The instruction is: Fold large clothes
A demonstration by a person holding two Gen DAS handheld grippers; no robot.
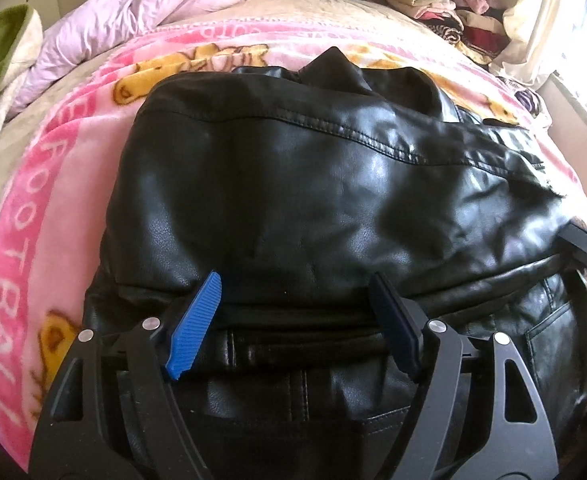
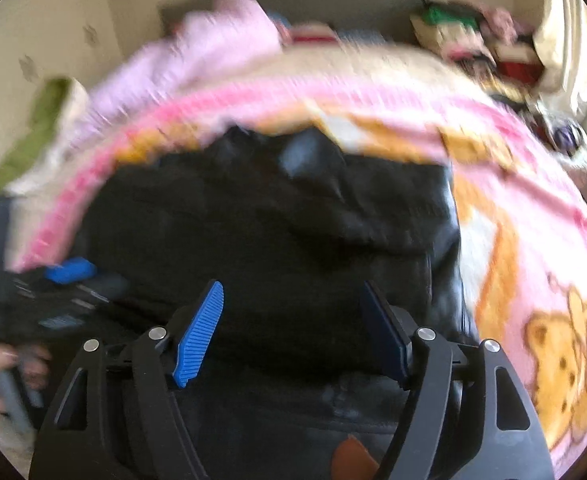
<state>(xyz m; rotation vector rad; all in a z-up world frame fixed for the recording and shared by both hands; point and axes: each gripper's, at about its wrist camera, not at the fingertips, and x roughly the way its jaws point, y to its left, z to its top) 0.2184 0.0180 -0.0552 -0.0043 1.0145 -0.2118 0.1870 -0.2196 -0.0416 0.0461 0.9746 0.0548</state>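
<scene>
My left gripper (image 1: pixel 295 306) has its jaws spread wide, with nothing pinched between them; the blue ribbed pads (image 1: pixel 193 326) hang just above the folded edge of the black leather jacket (image 1: pixel 293 184). That jacket lies directly under and ahead of the jaws, doubled over on itself, a stitched seam running across it beyond the fingertips and its collar bunched at the far end. Off to the right of these jaws I catch a dark piece of the other tool at the jacket's edge.

My right gripper (image 2: pixel 293 328) also has its jaws parted, holding nothing, over the same jacket (image 2: pixel 273 232); this view is badly smeared, so I cannot tell whether the pads touch the leather. To the left of these jaws I see the left gripper (image 2: pixel 69 276) and the hand (image 2: pixel 1 372) gripping its handle.

Around the jacket on all sides spreads a pink blanket (image 1: pixel 65 152) with yellow bear pictures and white lettering, covering the bed. Beyond it, ahead and left of the jaws, lies a crumpled pale pink quilt (image 1: pixel 145 4); ahead and right sits a stack of folded clothes (image 1: pixel 437 0).
</scene>
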